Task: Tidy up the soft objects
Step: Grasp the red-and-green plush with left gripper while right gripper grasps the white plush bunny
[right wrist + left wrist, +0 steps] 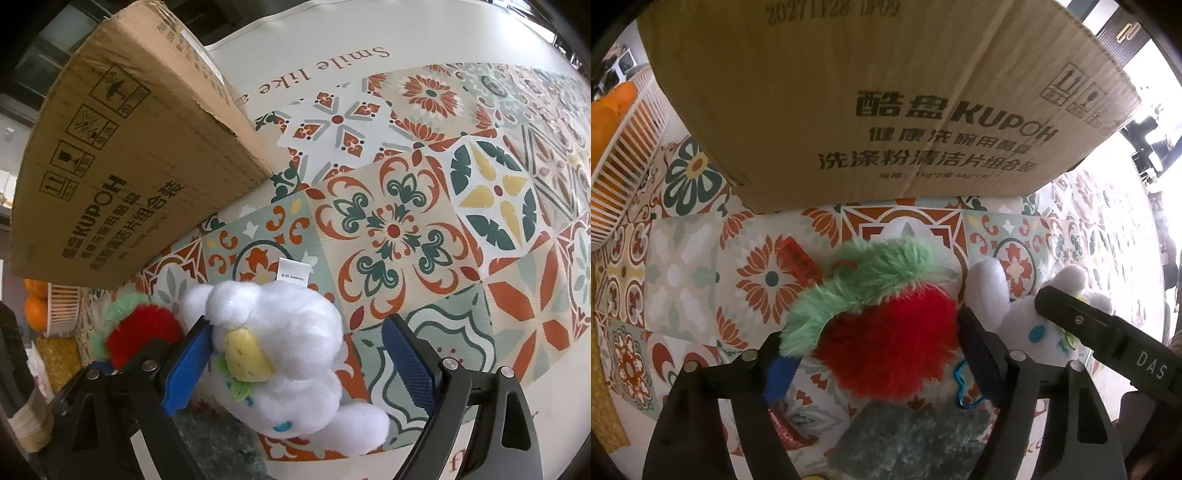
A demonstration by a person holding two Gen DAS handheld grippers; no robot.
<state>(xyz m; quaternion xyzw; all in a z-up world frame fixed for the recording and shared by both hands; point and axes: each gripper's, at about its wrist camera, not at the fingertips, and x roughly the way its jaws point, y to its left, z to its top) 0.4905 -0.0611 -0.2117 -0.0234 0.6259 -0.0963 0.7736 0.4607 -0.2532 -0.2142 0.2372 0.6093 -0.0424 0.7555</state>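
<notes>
Left gripper (875, 354) stands over the red and green furry plush (886, 332), jaws apart on either side of it; whether the pads press it cannot be told. Right gripper (295, 365) has jaws wide apart: the left pad touches the white plush toy (288, 354), the right pad stands clear. Both toys lie side by side on the patterned tablecloth (424, 206), just near of the KUPOH cardboard box (849, 96). A white basket of oranges (613, 155) sits far left.
</notes>
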